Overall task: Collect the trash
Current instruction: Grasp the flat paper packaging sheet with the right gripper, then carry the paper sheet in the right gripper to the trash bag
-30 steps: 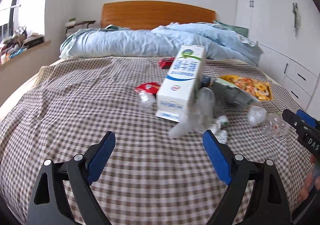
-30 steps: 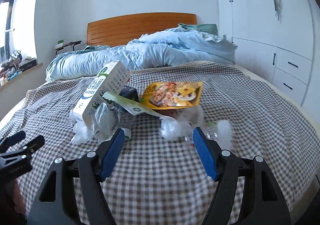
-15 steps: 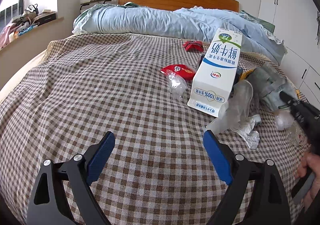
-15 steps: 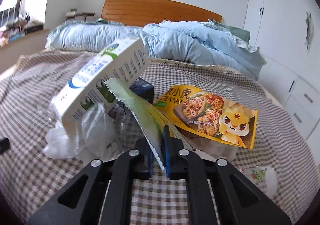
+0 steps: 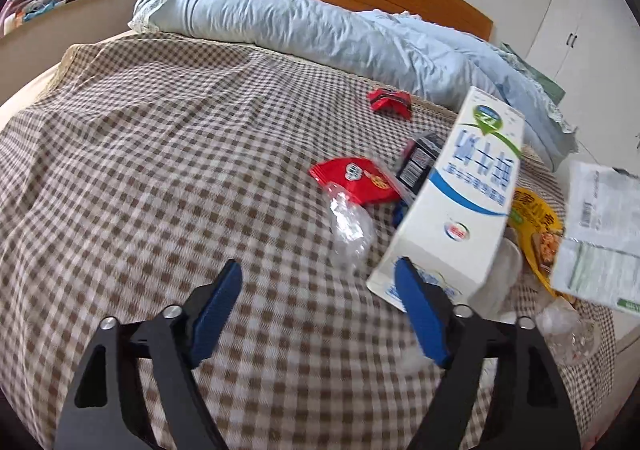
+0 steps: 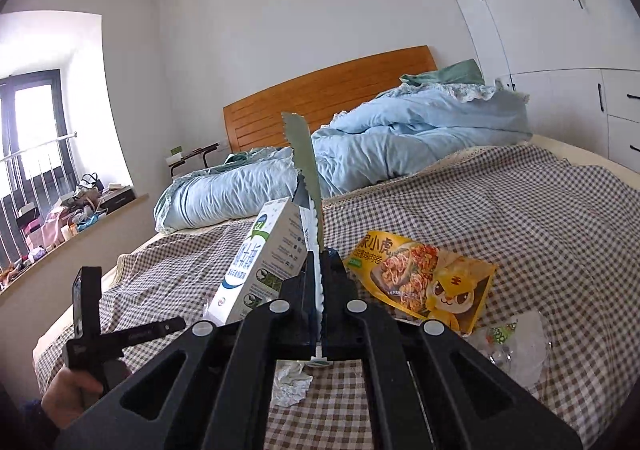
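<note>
Lower end of the green wrapper (image 6: pixel 305 165), hidden between the right tool's (image 6: pixel 319 290) fingers.

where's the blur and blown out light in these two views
Left wrist view: motion blur smears the brown checked bedcover near the open left tool and the grey-green flat wrapper. Right wrist view: sharper, but the barred window is blown out white; fisheye bends the white wardrobe.
</note>
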The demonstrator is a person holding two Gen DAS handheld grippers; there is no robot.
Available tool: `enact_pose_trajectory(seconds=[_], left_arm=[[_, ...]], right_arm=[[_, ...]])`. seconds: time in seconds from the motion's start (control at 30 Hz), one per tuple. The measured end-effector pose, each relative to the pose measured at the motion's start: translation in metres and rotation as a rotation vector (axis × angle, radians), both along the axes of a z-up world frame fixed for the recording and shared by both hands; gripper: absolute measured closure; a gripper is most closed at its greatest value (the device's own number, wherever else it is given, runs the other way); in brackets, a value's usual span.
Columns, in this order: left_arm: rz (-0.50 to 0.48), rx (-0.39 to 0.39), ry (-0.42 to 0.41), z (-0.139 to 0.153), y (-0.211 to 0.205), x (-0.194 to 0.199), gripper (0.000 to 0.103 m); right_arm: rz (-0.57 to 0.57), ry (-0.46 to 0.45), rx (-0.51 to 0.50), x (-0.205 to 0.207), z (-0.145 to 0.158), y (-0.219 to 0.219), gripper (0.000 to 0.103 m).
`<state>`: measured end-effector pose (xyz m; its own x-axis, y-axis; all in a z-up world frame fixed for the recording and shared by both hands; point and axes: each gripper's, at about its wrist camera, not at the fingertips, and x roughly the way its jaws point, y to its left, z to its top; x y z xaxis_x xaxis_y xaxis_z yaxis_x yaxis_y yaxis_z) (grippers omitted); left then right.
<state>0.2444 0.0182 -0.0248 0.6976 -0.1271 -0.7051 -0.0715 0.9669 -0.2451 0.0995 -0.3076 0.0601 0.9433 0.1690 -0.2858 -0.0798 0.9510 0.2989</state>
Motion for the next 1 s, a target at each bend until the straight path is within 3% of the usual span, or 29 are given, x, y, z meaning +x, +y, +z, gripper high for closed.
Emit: enact_pose_trajectory(seconds=[0.1,0.17,0.23,0.33,0.5,0.6,0.73,1.0], left_arm=[[0.029,0.053,0.003,-0.006,-0.003,0.028,0.036],[0.033,-0.027,0.048,-0.016,0.001,0.045,0.052],[0.002,-0.135,0.079,-0.025,0.004,0.051,0.103],[-0.034,-0.206,0.118,-0.028,0.005,0.046,0.103],[-0.006,-0.255,-0.024,0.008,0.02,0.012,0.103],[0.009,-0.215,-0.099,0.033,0.021,-0.007,0.103],[0.004,-0.221,-0.154,0.053,0.018,-0.026,0.103],[-0.133,-0.201,-0.208,0.067,-0.028,-0.075,0.103]], right_arm=[[0.001,0.008,-0.015,-0.003,-0.003,-0.001,0.102],[0.006,0.013,-0.032,-0.002,-0.005,-0.002,0.102],[0.008,0.017,-0.043,-0.001,-0.006,-0.001,0.102],[0.006,0.028,-0.044,0.002,-0.009,0.001,0.102],[0.012,0.024,-0.03,0.003,-0.009,0.006,0.102],[0.013,0.013,-0.037,-0.003,-0.005,0.008,0.102],[-0.005,-0.012,-0.025,-0.016,-0.001,0.005,0.102],[-0.06,0.001,0.008,-0.05,-0.011,-0.009,0.102]])
